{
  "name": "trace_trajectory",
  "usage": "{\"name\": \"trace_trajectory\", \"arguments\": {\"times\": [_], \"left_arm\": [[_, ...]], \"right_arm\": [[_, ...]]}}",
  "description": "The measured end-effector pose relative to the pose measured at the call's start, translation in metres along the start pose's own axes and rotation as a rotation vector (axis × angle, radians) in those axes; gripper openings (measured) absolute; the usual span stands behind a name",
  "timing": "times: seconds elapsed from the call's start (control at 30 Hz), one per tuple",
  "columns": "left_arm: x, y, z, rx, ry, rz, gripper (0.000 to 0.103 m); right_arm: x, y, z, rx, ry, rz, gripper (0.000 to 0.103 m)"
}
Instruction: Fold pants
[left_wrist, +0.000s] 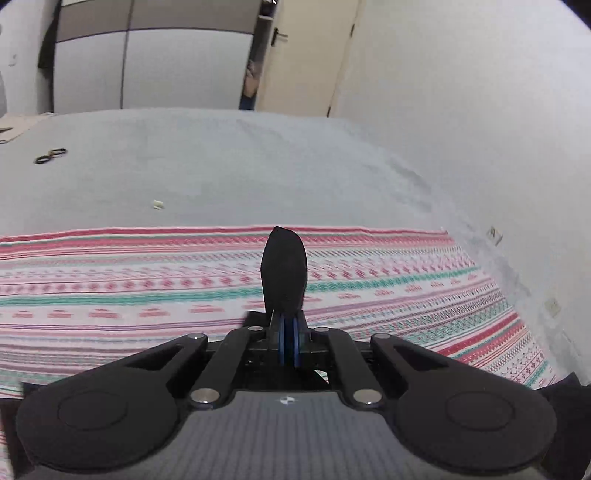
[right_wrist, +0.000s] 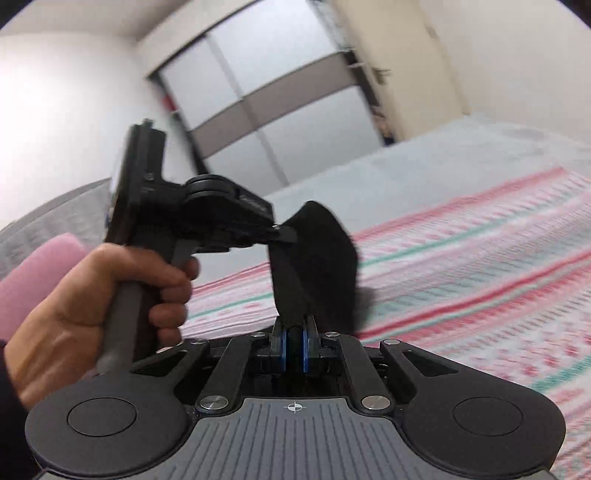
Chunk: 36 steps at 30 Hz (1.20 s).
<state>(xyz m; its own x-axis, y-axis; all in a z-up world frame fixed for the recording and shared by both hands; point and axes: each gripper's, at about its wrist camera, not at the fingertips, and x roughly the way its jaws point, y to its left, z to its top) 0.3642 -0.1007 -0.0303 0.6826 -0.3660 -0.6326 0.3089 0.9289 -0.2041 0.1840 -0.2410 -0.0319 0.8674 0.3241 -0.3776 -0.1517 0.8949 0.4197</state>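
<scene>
The black pants (left_wrist: 284, 269) are pinched in my left gripper (left_wrist: 289, 332), which is shut on a fold of the cloth that sticks up above the striped blanket (left_wrist: 110, 288). In the right wrist view my right gripper (right_wrist: 294, 339) is shut on the same black pants (right_wrist: 317, 266). The left gripper (right_wrist: 284, 233), held in a hand, grips the cloth just above and left of it. Both hold the cloth lifted off the bed. Most of the pants are hidden below the grippers.
A pink, green and white striped blanket (right_wrist: 480, 266) covers the near part of a bed with a pale grey sheet (left_wrist: 240, 166). A black ring-shaped object (left_wrist: 51, 155) and a small white scrap (left_wrist: 158, 204) lie on the sheet. A wall (left_wrist: 480, 110) runs along the right. A wardrobe (left_wrist: 155, 55) stands behind.
</scene>
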Motion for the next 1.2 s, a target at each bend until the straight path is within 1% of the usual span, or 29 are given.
{"name": "trace_trajectory", "arguments": {"times": [0.1, 0.2, 0.27, 0.33, 0.43, 0.47, 0.53, 0.57, 0.63, 0.73, 0.8, 0.87, 0.93, 0.97, 1.1, 1.2], "left_arm": [[-0.029, 0.031, -0.008, -0.005, -0.025, 0.018, 0.027], [-0.05, 0.073, -0.023, -0.038, -0.05, 0.039, 0.027], [-0.059, 0.1, -0.035, -0.063, -0.053, 0.057, 0.027], [-0.058, 0.125, -0.053, -0.076, -0.032, 0.087, 0.027], [-0.051, 0.149, -0.078, -0.05, -0.012, 0.122, 0.027], [-0.047, 0.153, -0.084, -0.044, -0.011, 0.124, 0.027], [-0.042, 0.165, -0.093, -0.071, -0.022, 0.099, 0.027], [-0.046, 0.174, -0.096, -0.088, -0.028, 0.089, 0.027], [-0.043, 0.183, -0.092, -0.091, -0.009, 0.095, 0.027], [-0.051, 0.192, -0.089, -0.098, -0.037, 0.081, 0.027], [-0.054, 0.199, -0.09, -0.118, -0.04, 0.084, 0.027], [-0.051, 0.208, -0.096, -0.143, -0.027, 0.089, 0.027], [-0.047, 0.215, -0.103, -0.155, -0.004, 0.116, 0.027], [-0.045, 0.218, -0.107, -0.166, 0.004, 0.118, 0.027], [-0.045, 0.226, -0.115, -0.201, 0.007, 0.128, 0.027], [-0.046, 0.229, -0.114, -0.221, 0.008, 0.122, 0.03]], "right_arm": [[0.007, 0.039, -0.01, -0.089, -0.003, 0.048, 0.007], [0.022, 0.072, -0.021, -0.125, 0.032, 0.1, 0.007], [0.037, 0.095, -0.033, -0.186, 0.057, 0.124, 0.007], [0.048, 0.117, -0.049, -0.251, 0.093, 0.137, 0.007], [0.071, 0.143, -0.077, -0.351, 0.161, 0.143, 0.007], [0.078, 0.15, -0.086, -0.381, 0.186, 0.149, 0.007], [0.089, 0.162, -0.1, -0.43, 0.219, 0.148, 0.007], [0.096, 0.165, -0.105, -0.444, 0.228, 0.145, 0.007], [0.099, 0.166, -0.105, -0.447, 0.238, 0.142, 0.007], [0.112, 0.169, -0.107, -0.43, 0.23, 0.148, 0.007], [0.115, 0.172, -0.106, -0.42, 0.214, 0.162, 0.007], [0.117, 0.175, -0.111, -0.423, 0.211, 0.174, 0.007], [0.121, 0.177, -0.118, -0.412, 0.227, 0.181, 0.007], [0.123, 0.18, -0.121, -0.412, 0.239, 0.178, 0.007], [0.135, 0.188, -0.134, -0.418, 0.26, 0.169, 0.008], [0.139, 0.188, -0.135, -0.41, 0.269, 0.17, 0.01]]}}
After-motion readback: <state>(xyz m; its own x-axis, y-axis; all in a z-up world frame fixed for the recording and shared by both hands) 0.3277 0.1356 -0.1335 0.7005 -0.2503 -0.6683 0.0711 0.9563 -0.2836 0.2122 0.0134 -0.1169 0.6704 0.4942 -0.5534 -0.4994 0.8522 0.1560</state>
